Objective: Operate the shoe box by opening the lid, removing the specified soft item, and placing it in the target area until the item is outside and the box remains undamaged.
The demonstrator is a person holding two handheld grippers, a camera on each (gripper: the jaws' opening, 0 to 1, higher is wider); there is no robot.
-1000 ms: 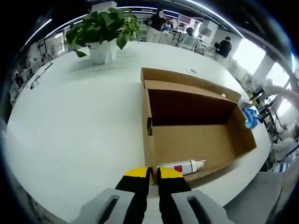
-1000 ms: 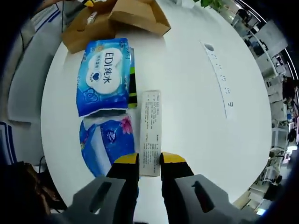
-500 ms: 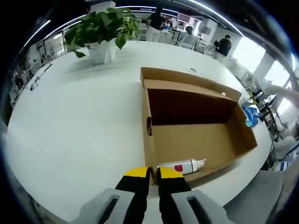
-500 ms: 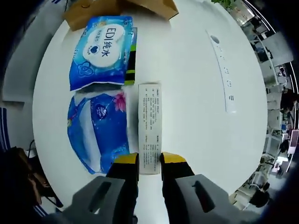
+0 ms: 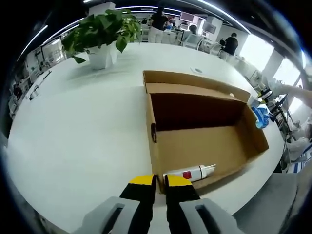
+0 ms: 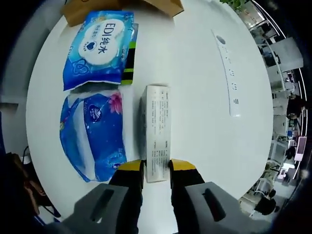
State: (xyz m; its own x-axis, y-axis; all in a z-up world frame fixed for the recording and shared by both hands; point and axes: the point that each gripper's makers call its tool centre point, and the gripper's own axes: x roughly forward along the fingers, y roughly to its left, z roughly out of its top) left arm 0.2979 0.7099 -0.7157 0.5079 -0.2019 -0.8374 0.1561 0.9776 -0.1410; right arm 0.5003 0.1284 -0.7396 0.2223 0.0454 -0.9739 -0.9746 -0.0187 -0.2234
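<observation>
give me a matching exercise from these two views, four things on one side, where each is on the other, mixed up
Things:
1. white bottle
2. potted plant
3. printed carton
4. blue wipes pack

Places:
A. on the table beyond the shoe box
B. between the right gripper jaws
C. inside the shoe box
D. flat on the table, left of the carton

Pairs: 1-C, 2-A, 3-B, 4-D

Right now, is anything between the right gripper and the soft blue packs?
Yes. The right gripper holds a white carton in its jaws, and that carton sits right beside the lower blue pack. The EDI pack lies past it. Nothing lies on top of either pack.
</observation>
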